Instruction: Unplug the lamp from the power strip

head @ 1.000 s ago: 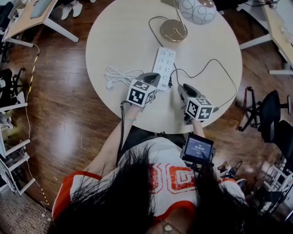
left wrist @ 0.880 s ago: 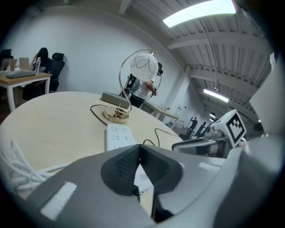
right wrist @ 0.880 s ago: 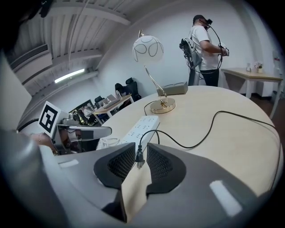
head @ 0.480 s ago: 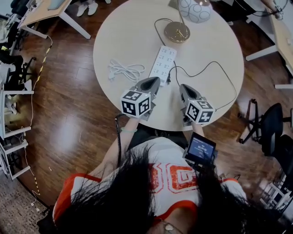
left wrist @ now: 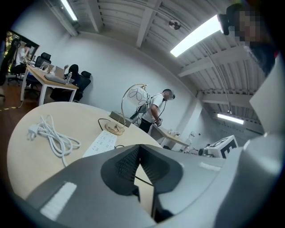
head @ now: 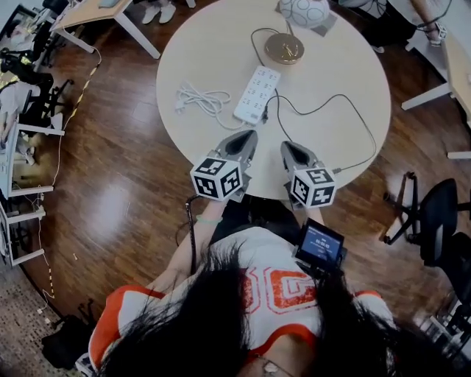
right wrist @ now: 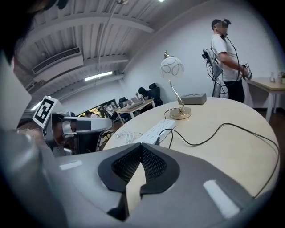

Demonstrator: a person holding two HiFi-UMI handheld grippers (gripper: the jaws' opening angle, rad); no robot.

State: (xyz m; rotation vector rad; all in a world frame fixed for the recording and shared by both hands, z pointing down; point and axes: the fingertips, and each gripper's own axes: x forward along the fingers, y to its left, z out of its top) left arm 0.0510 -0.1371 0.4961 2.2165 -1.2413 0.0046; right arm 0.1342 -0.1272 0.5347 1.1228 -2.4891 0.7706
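The white power strip (head: 256, 95) lies near the middle of the round table (head: 346, 59). The black lamp cord's (head: 324, 103) plug (head: 266, 117) sits at the strip's near right corner. Behind it stands the lamp, with its brass base (head: 283, 48) and white globe shade (head: 304, 11). My left gripper (head: 249, 136) and right gripper (head: 285, 146) hover side by side over the near table edge, short of the strip. Both are shut with nothing between the jaws. The strip (right wrist: 156, 131) and lamp (right wrist: 172, 67) lie ahead of the right gripper (right wrist: 141, 149). The left gripper (left wrist: 139, 149) faces the strip (left wrist: 101, 143).
A coiled white cable (head: 200, 98) lies left of the strip. The black cord loops out to the table's right rim. A black office chair (head: 434, 199) stands at the right, and desks at the far left and right. A person (right wrist: 226, 55) stands beyond the table.
Both grippers have drawn back from the power strip's near end toward the table's near edge. The strip, plug and cord lie as before.
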